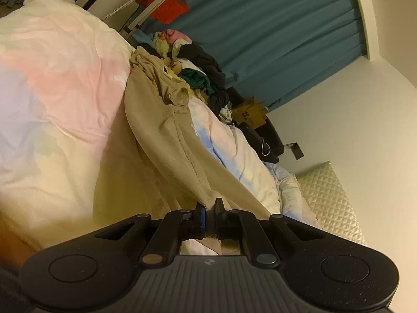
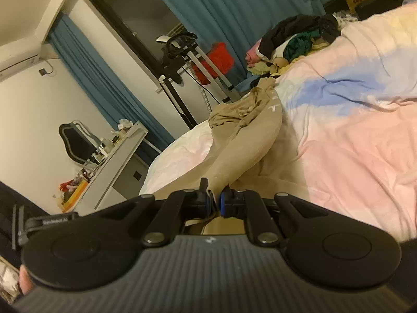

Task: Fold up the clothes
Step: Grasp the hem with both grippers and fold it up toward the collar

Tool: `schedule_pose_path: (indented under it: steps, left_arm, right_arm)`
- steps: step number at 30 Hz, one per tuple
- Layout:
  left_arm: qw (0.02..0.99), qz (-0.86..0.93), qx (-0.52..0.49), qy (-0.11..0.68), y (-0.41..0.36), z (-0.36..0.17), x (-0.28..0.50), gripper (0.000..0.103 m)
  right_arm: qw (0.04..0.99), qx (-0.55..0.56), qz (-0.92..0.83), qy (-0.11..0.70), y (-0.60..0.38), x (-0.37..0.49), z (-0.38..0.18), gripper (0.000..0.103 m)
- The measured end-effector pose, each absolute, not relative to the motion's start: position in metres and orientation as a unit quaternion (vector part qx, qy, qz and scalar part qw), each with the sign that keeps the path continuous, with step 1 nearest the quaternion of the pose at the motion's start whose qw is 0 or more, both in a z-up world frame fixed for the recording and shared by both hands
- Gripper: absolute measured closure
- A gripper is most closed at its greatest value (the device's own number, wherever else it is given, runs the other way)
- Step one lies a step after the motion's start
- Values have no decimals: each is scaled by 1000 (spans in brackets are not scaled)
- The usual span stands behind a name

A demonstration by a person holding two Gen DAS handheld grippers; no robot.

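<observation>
A beige garment (image 1: 161, 130) lies stretched across the pastel duvet (image 1: 57, 78) of a bed. My left gripper (image 1: 210, 206) is shut on one near end of the beige garment, and the cloth runs away from it toward a bunched far end. In the right wrist view my right gripper (image 2: 215, 193) is shut on another end of the same garment (image 2: 247, 130), which runs up toward its crumpled far part with white lettering. Both views are tilted.
A pile of other clothes (image 1: 198, 65) sits at the far end of the bed, also in the right wrist view (image 2: 294, 44). Teal curtains (image 1: 273, 31), a clothes rack (image 2: 187, 60), a white desk (image 2: 117, 156), a cardboard box (image 1: 250, 112) and a quilted pillow (image 1: 328, 198) surround the bed.
</observation>
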State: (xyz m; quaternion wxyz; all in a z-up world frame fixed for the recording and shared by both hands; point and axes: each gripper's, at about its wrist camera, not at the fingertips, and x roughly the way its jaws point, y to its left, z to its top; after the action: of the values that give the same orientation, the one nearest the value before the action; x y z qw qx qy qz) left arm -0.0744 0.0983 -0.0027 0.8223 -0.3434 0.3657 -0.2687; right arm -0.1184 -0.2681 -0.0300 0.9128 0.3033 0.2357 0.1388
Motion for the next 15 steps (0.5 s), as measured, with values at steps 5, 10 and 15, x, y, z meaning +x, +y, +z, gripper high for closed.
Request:
schedule_pose_path:
  steps: [5,10,15]
  left_arm:
    - [826,-271,-345,356,100,-3,-109,97]
    - [828,-260,-341,361,98,-14,-139,97]
    - [819,-255,-360,368,100,-24,-132,97]
  right_arm:
    - [919,288,145,227,-266,-151,-29,92]
    - [914,294,134,244,-262,-175,-41,92]
    - [914,300,122,246,-260,-170,-45,92]
